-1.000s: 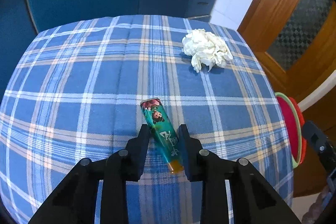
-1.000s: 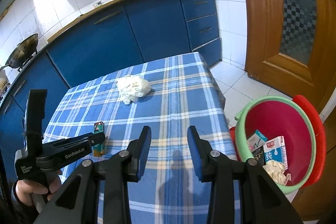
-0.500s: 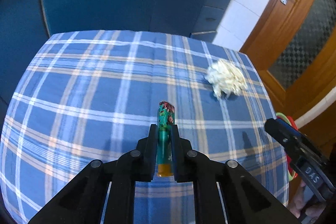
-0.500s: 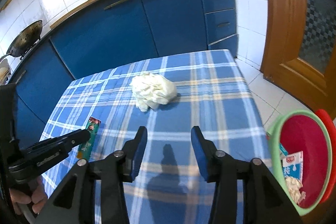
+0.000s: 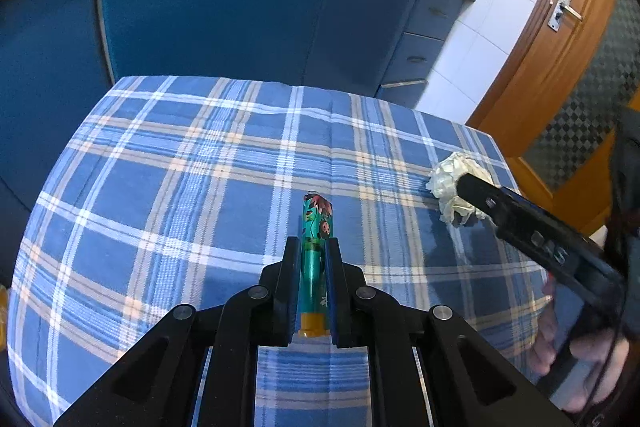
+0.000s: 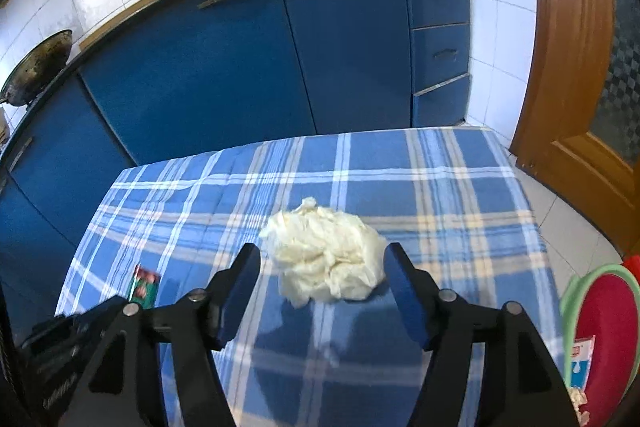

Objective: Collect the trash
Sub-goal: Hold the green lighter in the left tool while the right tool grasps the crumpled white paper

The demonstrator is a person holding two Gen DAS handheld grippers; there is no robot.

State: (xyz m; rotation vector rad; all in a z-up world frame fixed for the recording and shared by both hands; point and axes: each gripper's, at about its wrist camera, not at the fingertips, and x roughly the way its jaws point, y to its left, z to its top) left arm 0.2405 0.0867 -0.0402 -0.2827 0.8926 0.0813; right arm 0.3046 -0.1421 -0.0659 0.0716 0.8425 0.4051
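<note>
Two black tools work over a blue plaid surface (image 5: 160, 187). The left tool (image 5: 312, 259) grips a teal tube wrapper (image 5: 314, 251) edgewise; the right tool (image 6: 322, 263), jaws opening, straddles a crumpled white tissue wad (image 6: 326, 263) without touching. A red bin (image 6: 600, 331) sits right.

Tube (image 5: 316, 247) mid-table (image 5: 160, 187), paper wad (image 6: 326, 259) further right, bin (image 6: 600, 339) seemingly beyond table's right edge

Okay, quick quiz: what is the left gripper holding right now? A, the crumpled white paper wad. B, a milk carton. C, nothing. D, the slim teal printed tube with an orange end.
D: the left gripper is shut on the slim teal printed tube with an orange end, while the crumpled white paper wad lies on the checked tablecloth.
</note>
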